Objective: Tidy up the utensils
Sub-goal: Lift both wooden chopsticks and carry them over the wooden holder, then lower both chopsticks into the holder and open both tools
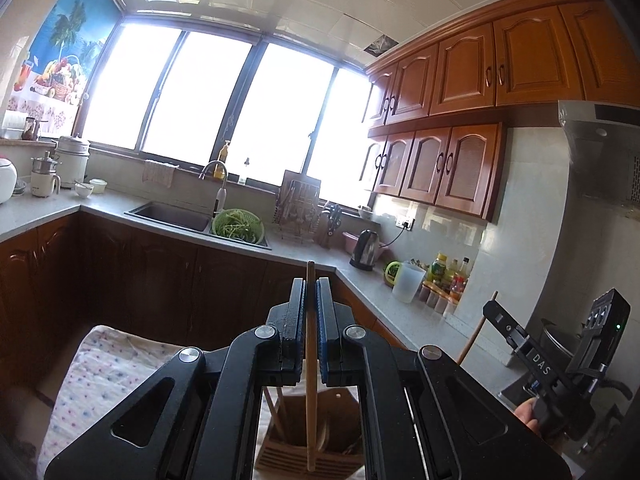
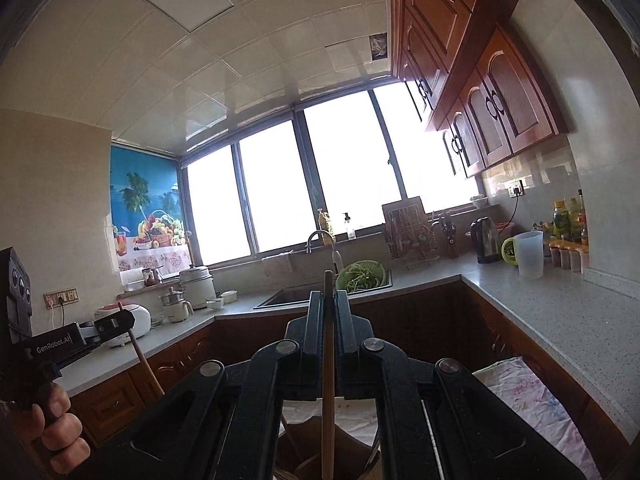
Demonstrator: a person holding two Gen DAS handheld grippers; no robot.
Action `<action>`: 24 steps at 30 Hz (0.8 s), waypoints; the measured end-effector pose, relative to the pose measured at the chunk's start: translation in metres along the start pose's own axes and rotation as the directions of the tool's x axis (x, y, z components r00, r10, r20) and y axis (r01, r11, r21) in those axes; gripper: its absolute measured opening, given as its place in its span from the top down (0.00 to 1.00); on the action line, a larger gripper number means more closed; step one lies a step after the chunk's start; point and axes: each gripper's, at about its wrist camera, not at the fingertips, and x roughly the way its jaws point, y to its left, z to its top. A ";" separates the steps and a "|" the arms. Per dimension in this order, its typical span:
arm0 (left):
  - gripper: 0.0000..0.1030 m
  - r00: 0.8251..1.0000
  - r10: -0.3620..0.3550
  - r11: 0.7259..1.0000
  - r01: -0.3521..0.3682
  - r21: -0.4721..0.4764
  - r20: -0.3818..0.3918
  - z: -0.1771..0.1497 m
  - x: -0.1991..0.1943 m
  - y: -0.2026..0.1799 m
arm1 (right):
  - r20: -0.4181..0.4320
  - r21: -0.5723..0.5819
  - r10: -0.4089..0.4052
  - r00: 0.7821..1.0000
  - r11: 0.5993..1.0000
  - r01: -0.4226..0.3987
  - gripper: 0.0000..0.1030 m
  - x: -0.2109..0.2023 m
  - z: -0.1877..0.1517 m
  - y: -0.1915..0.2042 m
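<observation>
1. Between the left tongs (image 1: 311, 280), a thin wooden utensil handle (image 1: 310, 380) stands nearly upright, clenched by the pads; its top pokes just above the fingertips.
2. Below it, a wooden utensil holder (image 1: 320, 436) sits on a dotted cloth (image 1: 104, 368), with other wooden sticks leaning inside; the handle's lower end hangs in front of the holder.
3. Right tongs (image 2: 329, 294) are likewise clamped on a second wooden handle (image 2: 328, 400), upright, its lower part reaching down toward the same holder (image 2: 344, 456).
4. Each view catches the other tool at its edge: the right one at the far right of the left view, the left one at the left of the right view, gripped by a hand (image 2: 56, 428).
5. Far behind, the grey counter (image 1: 304, 252) carries a sink, a green colander (image 1: 238, 227) of greens, a kettle (image 1: 366, 249) and a white jug (image 1: 407, 282).
</observation>
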 end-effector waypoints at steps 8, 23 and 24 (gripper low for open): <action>0.96 0.999 0.032 0.999 -0.032 -0.008 0.034 -0.029 0.048 0.010 | 0.021 0.030 -0.036 0.999 0.999 0.035 0.95 0.032 -0.023 -0.016; 0.96 0.988 0.052 0.996 -0.061 -0.061 -0.142 -0.108 0.075 0.033 | -0.088 0.022 -0.091 0.992 0.995 0.093 0.95 0.039 -0.093 -0.027; 0.95 0.987 0.051 0.996 -0.061 -0.059 -0.155 -0.111 0.077 0.033 | -0.108 0.021 -0.092 0.990 0.995 0.094 0.95 0.041 -0.095 -0.028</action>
